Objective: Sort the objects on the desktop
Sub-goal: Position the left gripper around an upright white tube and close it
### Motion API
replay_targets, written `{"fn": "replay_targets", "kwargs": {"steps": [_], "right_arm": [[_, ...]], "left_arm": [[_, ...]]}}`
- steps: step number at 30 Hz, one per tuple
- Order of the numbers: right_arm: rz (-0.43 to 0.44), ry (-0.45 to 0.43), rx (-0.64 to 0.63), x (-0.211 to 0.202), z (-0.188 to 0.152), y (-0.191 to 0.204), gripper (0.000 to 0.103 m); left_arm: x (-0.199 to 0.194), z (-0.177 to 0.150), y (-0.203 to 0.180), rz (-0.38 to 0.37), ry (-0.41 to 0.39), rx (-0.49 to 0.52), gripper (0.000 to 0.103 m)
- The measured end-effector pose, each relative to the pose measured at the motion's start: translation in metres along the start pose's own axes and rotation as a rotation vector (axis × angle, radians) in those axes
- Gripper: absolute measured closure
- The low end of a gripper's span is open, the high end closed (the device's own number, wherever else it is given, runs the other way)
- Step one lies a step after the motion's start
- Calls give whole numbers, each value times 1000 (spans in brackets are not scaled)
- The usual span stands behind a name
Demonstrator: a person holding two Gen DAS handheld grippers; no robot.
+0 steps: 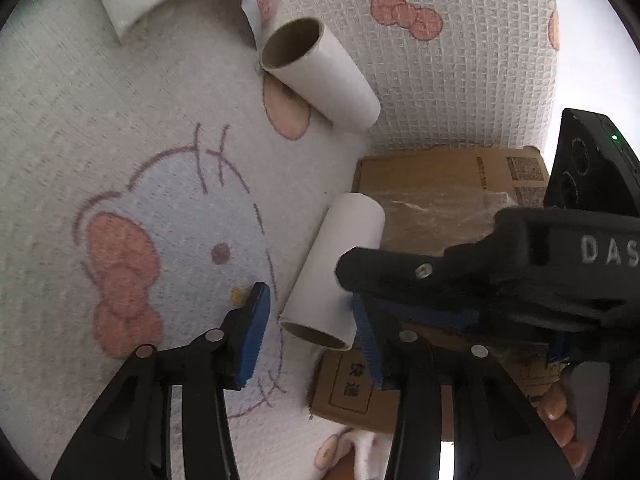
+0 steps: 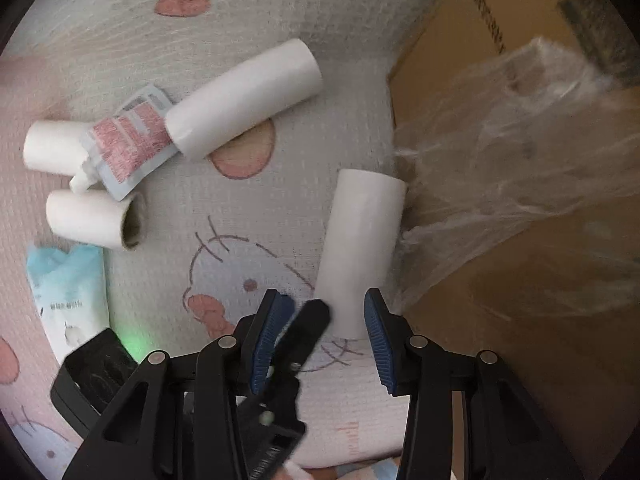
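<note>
- Both views look down on a soft cartoon-print blanket (image 2: 248, 8) strewn with white cardboard tubes and small packets.
- The nearest tube (image 2: 360, 240) lies on the blanket, its far end touching a clear plastic bag (image 2: 520, 168) that lines a brown cardboard box (image 2: 500, 360) at the right.
- The right gripper (image 2: 324, 336) points down over the tube's near end. Its jaws stand wide, one blue pad on each side of the tube, not yet pressing it.
- The left gripper (image 1: 312, 332) reaches for the same tube (image 1: 336, 272) from the other side. Its jaws are also apart and hold nothing; no pad squeezes the tube.
- In the left view the right gripper's black body crosses in front, so the two tools are crowded together.
- Farther off lie a second tube (image 2: 244, 100), two shorter tubes (image 2: 96, 220) at the left, a pink-and-white sachet (image 2: 128, 140) and a pale blue packet (image 2: 68, 292).
- The step in hand appears to be picking up the nearest tube to put it in the lined box.
- Next, one gripper likely needs to close on the tube while the other gives way, then lift it gently, since thin cardboard crushes easily.
</note>
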State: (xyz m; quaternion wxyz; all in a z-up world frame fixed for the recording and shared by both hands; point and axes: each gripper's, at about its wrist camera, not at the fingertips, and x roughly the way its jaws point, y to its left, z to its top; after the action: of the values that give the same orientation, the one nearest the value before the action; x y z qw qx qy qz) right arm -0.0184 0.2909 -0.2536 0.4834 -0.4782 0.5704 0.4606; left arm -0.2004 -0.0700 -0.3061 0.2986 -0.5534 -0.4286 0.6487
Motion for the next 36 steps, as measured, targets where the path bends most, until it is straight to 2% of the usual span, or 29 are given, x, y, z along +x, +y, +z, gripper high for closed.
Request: {"fn": "replay_targets", "kwargs": {"steps": [3,6,11,18,20,23,25,27,28,29,31,32,33,36], "right_arm": [[-36,-6,-16,4,0,4,64],[-45,-2,-10,10,0,4,64],[-58,4,-9,12,0,6,64],[-85,-2,-22,15,-5,10,64],[-70,6,-16,15,-7,9,64],[-16,32,0,18,-10,4,64],[18,43,12,22,-12,2,64],[66,53,7,29,-14,1,64],[83,61,8,33,-15,1,64],[104,68,0,36,-17,2,64],[122,31,-47,36,-23,8,63],[127,12,-62,34,-25,11,63],[134,-19,-79,32,-28,13,63],[232,-44,-101,31,-36,18,63]], "left_arm": [[0,0,4,-48,-8,-37,56],[3,-2,2,-61,-3,-33,56],[11,-10,-12,30,16,72,57],[6,-19,-20,91,8,117,59],[-1,-24,-22,125,-4,132,59],[-15,-31,-15,140,-15,102,59],[-26,-35,-9,140,-35,80,63],[-39,-40,-6,143,-76,63,77],[-47,-39,-4,154,-92,58,78],[-51,-41,-3,175,-99,55,79],[-58,-46,1,282,-120,56,80],[-60,-49,7,324,-127,53,84],[-53,-51,3,323,-132,30,90],[-66,-54,16,263,-165,-60,91]]}}
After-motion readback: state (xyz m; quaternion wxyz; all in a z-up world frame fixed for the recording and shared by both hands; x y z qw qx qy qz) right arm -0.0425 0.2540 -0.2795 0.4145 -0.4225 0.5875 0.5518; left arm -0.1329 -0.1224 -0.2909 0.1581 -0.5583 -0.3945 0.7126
